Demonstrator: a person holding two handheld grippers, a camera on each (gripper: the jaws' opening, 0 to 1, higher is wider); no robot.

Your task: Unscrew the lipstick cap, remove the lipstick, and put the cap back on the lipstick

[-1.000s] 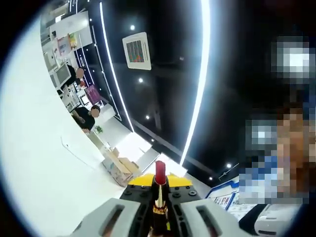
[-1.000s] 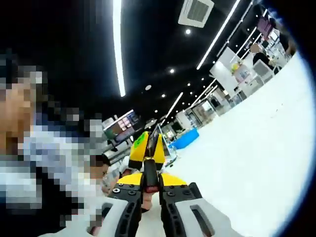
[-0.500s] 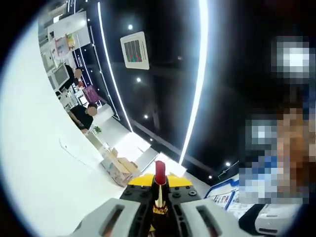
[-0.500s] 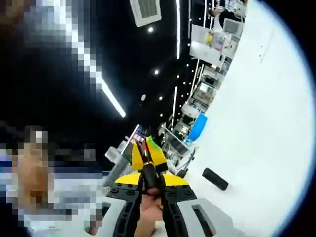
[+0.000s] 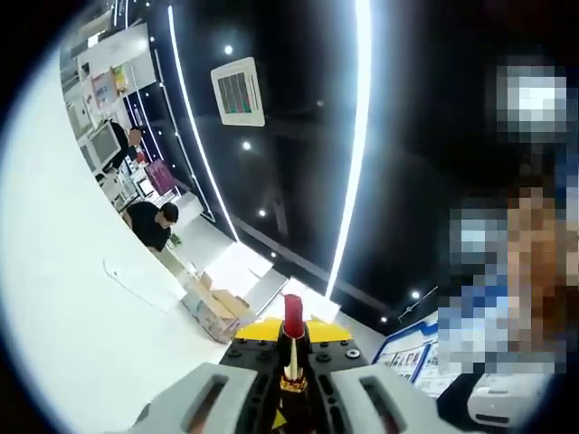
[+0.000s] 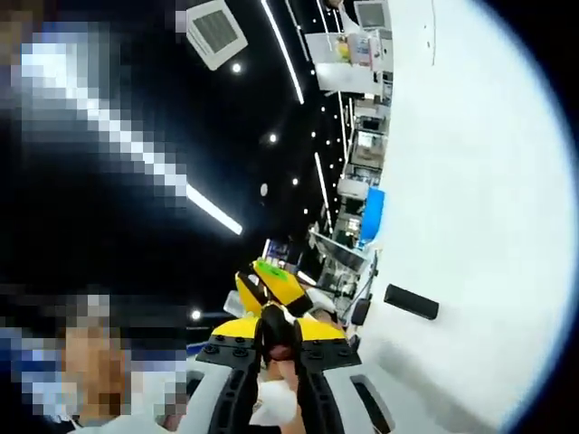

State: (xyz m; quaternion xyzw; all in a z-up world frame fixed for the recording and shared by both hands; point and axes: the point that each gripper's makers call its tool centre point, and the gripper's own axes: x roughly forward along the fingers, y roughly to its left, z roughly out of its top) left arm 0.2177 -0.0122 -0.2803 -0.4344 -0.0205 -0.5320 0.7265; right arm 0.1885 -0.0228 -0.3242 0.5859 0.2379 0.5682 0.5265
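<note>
My left gripper (image 5: 291,380) clamps the bared lipstick (image 5: 292,318); my right gripper (image 6: 278,348) grips the cap (image 6: 275,330). Next I align cap over tip.

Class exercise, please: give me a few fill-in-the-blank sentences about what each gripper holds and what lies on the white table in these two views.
1. The left gripper is shut on a lipstick whose exposed bullet is ____.
2. The right gripper grips a small ____ cap.
3. A black case lies on the ____ table.

Missing words: red; black; white
</note>
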